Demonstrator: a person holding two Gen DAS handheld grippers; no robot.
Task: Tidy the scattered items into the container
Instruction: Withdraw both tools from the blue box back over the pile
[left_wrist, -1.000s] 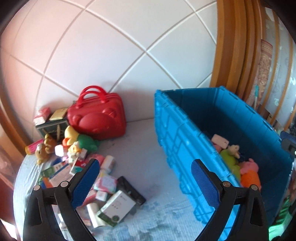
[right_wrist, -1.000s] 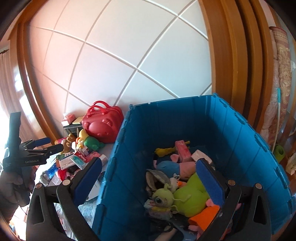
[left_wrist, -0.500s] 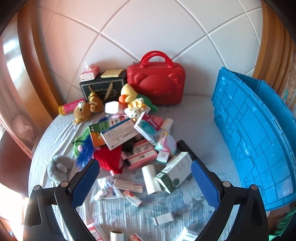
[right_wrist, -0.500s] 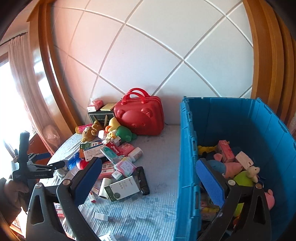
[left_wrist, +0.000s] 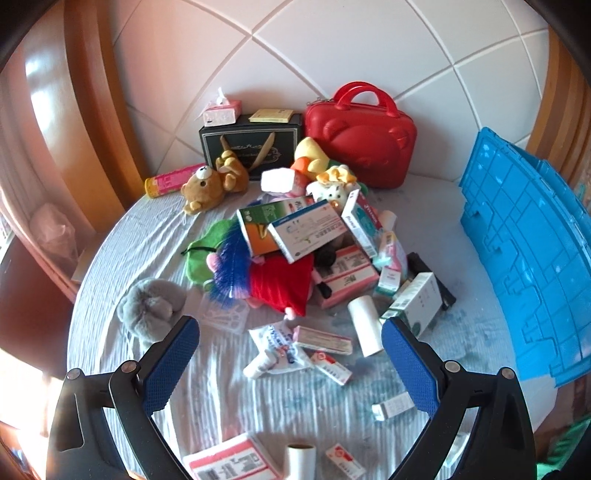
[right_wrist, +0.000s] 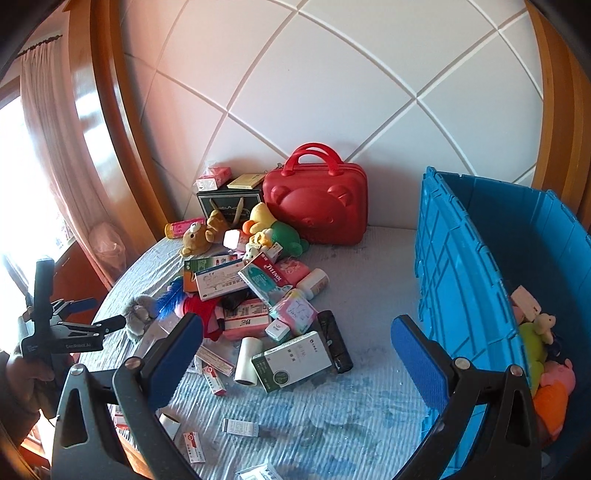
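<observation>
Left gripper (left_wrist: 290, 354), at the bottom of the left wrist view, stood with its jaws spread wide and nothing between them, above small cartons and a white roll (left_wrist: 365, 326) lying on the pale blue bedspread (left_wrist: 147, 236). The heap of scattered items (left_wrist: 314, 240) filled the centre of that frame: medicine boxes, a red cloth, a blue feathery toy (left_wrist: 231, 266), with a grey plush (left_wrist: 151, 310) at lower left and a brown teddy bear (left_wrist: 210, 182) toward the upper left. Behind the heap, a red bear-faced case (left_wrist: 362, 136) and a dark gift box (left_wrist: 251, 147) rested against the quilted white wall. The blue container (left_wrist: 524, 258) occupied the right edge. In the right wrist view the right gripper (right_wrist: 297, 347), likewise wide open and empty, appeared at the bottom of the frame; the container (right_wrist: 461, 280) at right showed plush toys (right_wrist: 546, 362) inside, and the heap (right_wrist: 258, 295) lay at centre left, well apart from it. The left gripper (right_wrist: 107, 314) showed at the left edge.
</observation>
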